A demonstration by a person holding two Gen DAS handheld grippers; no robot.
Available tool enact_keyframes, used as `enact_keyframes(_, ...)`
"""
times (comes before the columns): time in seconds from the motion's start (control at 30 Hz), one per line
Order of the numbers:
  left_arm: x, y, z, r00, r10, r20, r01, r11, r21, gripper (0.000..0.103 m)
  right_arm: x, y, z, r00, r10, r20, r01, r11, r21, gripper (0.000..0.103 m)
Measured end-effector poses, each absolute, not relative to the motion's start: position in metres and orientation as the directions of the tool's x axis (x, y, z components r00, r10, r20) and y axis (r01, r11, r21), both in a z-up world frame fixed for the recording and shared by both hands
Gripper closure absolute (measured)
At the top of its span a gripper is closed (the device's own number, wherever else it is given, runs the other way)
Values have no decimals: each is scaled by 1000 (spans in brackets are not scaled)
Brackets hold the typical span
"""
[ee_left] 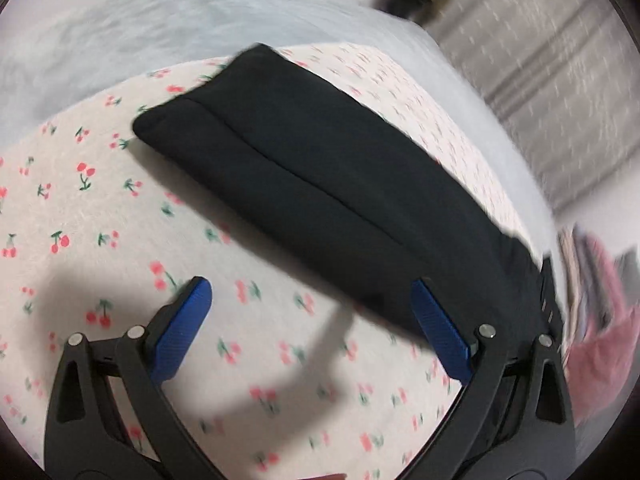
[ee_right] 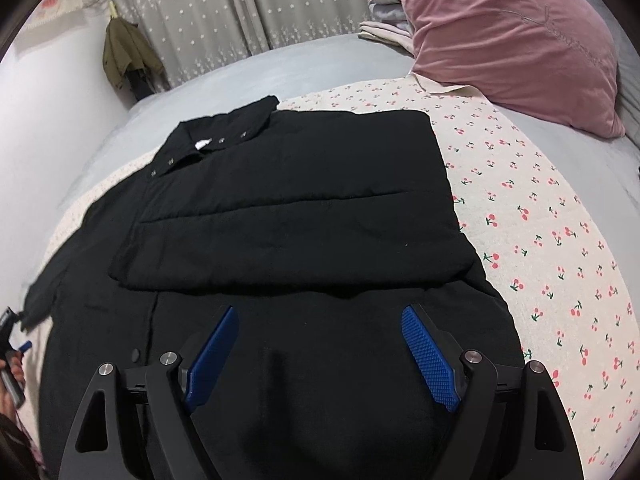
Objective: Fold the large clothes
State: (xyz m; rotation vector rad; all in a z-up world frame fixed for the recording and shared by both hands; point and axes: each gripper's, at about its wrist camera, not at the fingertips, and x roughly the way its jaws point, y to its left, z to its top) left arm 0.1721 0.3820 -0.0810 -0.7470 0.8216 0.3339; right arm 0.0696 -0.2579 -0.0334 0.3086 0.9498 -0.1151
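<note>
The black garment (ee_right: 288, 208) is lying spread on the cherry-print sheet (ee_right: 560, 248), which is covering part of a grey bed (ee_right: 280, 64); one panel is sitting folded over the garment's upper part, and a snap-studded placket (ee_right: 200, 150) is showing at the far left corner. The right gripper (ee_right: 320, 354) is hovering directly over the garment's near, unfolded portion, its blue pads (ee_right: 430, 356) standing wide apart with nothing pinched between them. In the blurred left wrist view, the left gripper (ee_left: 310, 328) is likewise standing wide, gripping nothing, positioned over bare sheet (ee_left: 100, 208), with the garment's folded edge (ee_left: 304, 184) running diagonally ahead and passing behind the right-hand finger. A pink pillow (ee_right: 512, 40) is resting at the bed's far right, well apart from the garment.
</note>
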Motion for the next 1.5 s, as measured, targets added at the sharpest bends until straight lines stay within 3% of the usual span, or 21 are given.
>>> enact_keyframes(0.13, 173, 393, -81, 716, 13, -698, -538, 649, -539, 6, 73, -258, -41, 566, 44, -823, 237, 948, 214, 18)
enact_keyframes(0.17, 173, 398, -82, 729, 17, -684, -542, 626, -562, 18, 74, -259, -42, 562, 47, -826, 239, 946, 217, 18)
enact_keyframes(0.2, 173, 401, -83, 733, 19, -680, -549, 607, -575, 40, 75, -260, -44, 559, 49, -827, 241, 946, 219, 18)
enact_keyframes(0.23, 176, 404, -84, 729, 9, -685, -560, 583, -589, 53, 75, -260, -44, 558, 50, -828, 241, 945, 220, 18)
enact_keyframes(0.27, 181, 404, -84, 721, 1, -693, -571, 568, -593, 74, 76, -261, -45, 557, 48, -829, 242, 945, 218, 18)
enact_keyframes(0.3, 182, 406, -82, 716, 1, -698, -578, 562, -592, 87, 76, -261, -46, 556, 47, -830, 243, 946, 216, 18)
enact_keyframes(0.37, 182, 401, -67, 733, 12, -680, -560, 577, -594, 95, 77, -262, -46, 556, 47, -830, 242, 946, 217, 18)
enact_keyframes(0.53, 178, 365, -8, 825, 46, -563, -440, 677, -590, 97, 77, -264, -43, 565, 47, -823, 243, 945, 221, 18)
enact_keyframes(0.77, 185, 259, 78, 916, -93, -390, -140, 838, -528, 97, 76, -262, -40, 575, 64, -815, 236, 942, 240, 18)
enact_keyframes(1.0, 197, 137, 101, 874, -306, -377, 118, 887, -447, 97, 79, -255, -41, 585, 81, -807, 206, 948, 244, 18)
enact_keyframes(1.17, 198, 61, 77, 799, -422, -428, 243, 878, -411, 97, 83, -254, -48, 568, 104, -816, 205, 943, 263, 18)
enact_keyframes(1.3, 199, 12, 35, 717, -464, -520, 294, 878, -378, 96, 85, -253, -52, 561, 107, -821, 208, 942, 265, 18)
enact_keyframes(1.37, 206, -10, 6, 630, -490, -602, 331, 871, -363, 91, 85, -253, -53, 560, 107, -822, 208, 942, 264, 18)
enact_keyframes(1.4, 211, -23, -14, 558, -492, -669, 354, 870, -344, 82, 85, -253, -53, 560, 107, -822, 207, 942, 264, 18)
enact_keyframes(1.47, 221, -39, -57, 415, -424, -805, 376, 886, -273, 81, 85, -252, -54, 565, 105, -819, 206, 943, 262, 18)
enact_keyframes(1.5, 219, -38, -65, 407, -422, -810, 387, 883, -266, 80, 85, -250, -54, 569, 107, -815, 199, 944, 263, 18)
